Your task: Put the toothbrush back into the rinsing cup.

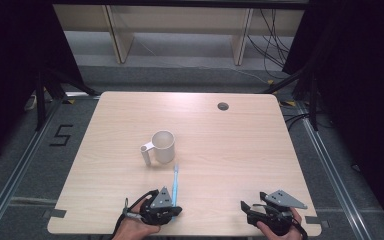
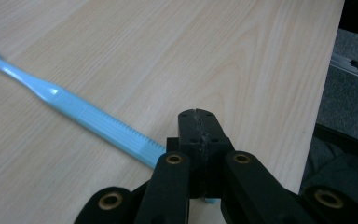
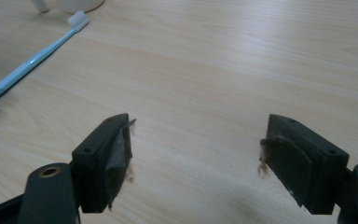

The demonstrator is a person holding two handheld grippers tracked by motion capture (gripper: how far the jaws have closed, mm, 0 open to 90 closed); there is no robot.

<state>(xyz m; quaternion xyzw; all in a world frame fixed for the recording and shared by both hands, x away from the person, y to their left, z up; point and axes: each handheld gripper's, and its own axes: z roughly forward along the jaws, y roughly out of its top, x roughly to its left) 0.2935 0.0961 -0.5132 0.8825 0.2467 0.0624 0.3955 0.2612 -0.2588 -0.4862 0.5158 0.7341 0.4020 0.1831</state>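
The toothbrush lies on the worktop near its front edge, handle end caught in your left tool and bristle head pointing away toward the mug. Your left hand comes in low at the front edge, and that tool's jaws are closed tight on the end of the handle; in the left gripper view the jaws meet with the blue handle running out to the left from under them. Your right hand rests well apart at the front right, and your right tool has its jaws spread wide with nothing between them, bare wood showing in the gap. The worktop is pale wood grain with a round cable hole near its far edge; grey floor and wooden shelving lie beyond. The toothbrush is slim, light blue with a ribbed handle and white bristles. The mug is white, upright, its handle turned left.
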